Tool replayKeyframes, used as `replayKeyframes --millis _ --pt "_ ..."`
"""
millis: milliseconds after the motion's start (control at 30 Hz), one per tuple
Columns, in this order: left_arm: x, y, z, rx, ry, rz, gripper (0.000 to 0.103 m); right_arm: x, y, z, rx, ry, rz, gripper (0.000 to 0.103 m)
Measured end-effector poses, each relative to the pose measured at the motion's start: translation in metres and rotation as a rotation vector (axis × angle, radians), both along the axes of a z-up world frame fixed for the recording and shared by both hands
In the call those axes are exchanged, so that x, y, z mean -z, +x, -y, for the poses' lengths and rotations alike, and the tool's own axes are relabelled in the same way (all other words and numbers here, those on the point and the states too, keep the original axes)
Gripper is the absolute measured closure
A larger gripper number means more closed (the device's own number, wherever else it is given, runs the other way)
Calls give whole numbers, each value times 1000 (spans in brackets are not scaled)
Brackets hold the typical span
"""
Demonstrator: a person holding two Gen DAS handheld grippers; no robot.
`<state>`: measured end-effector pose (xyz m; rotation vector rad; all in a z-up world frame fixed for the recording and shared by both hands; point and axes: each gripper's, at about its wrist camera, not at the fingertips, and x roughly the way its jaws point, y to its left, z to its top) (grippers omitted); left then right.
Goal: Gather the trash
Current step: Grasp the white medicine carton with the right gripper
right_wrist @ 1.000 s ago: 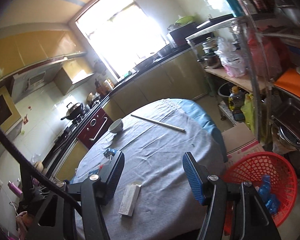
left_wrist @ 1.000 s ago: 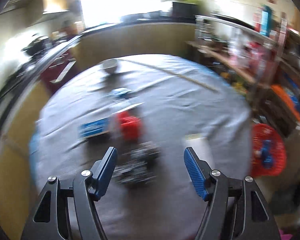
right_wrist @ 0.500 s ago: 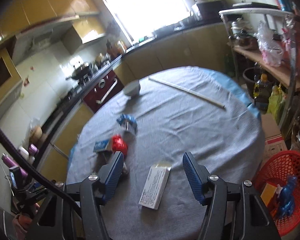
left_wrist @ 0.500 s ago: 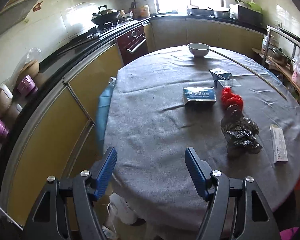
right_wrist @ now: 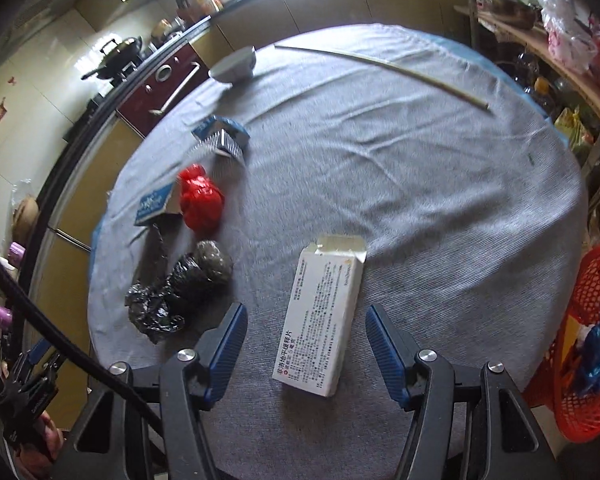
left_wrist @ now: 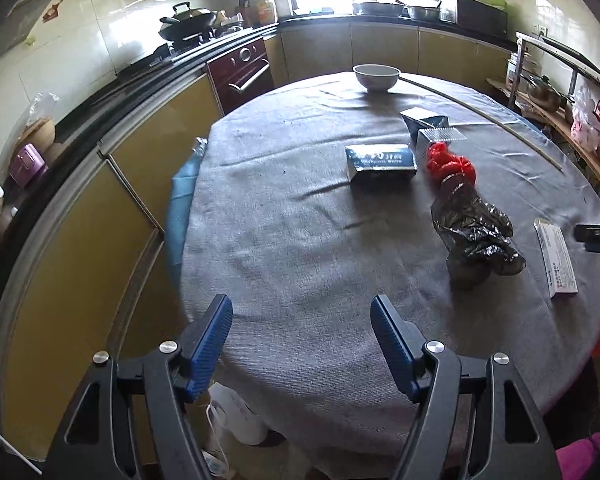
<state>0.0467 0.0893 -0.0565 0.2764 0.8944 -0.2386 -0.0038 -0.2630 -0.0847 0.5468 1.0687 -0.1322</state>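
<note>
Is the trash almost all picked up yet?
Barely. The red basket already holds some blue trash. Both grippers are empty; the right gripper has its open jaws around the white box. The black bag, red bag and blue box still wait.

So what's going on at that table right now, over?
Both tongs open, empty: left tongs, right tongs. Right lined up over white box, not touching. Red basket beside table. Nothing in the way.

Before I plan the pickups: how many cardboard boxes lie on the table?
3. A white box lies at the near edge, between the right gripper's open fingers. A blue box sits mid-table beside the red bag. A smaller blue box lies nearer the bowl. None seems hidden.
</note>
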Motion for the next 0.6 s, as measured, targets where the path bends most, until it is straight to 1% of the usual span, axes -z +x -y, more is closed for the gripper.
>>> replayKeyframes --millis 200,400,467,600 --pt "12 2 2 17 2 -26 31 27 28 -20 -31 -54 -113 38" --pt "17 8 12 45 -34 -62 31 44 44 -40 -81 -162 -185 38" --pt "15 10 21 75 -53 -71 31 44 45 -46 -101 -222 -168 38" --pt "13 17 46 147 -98 -97 31 45 42 -50 -142 -263 -136 39"
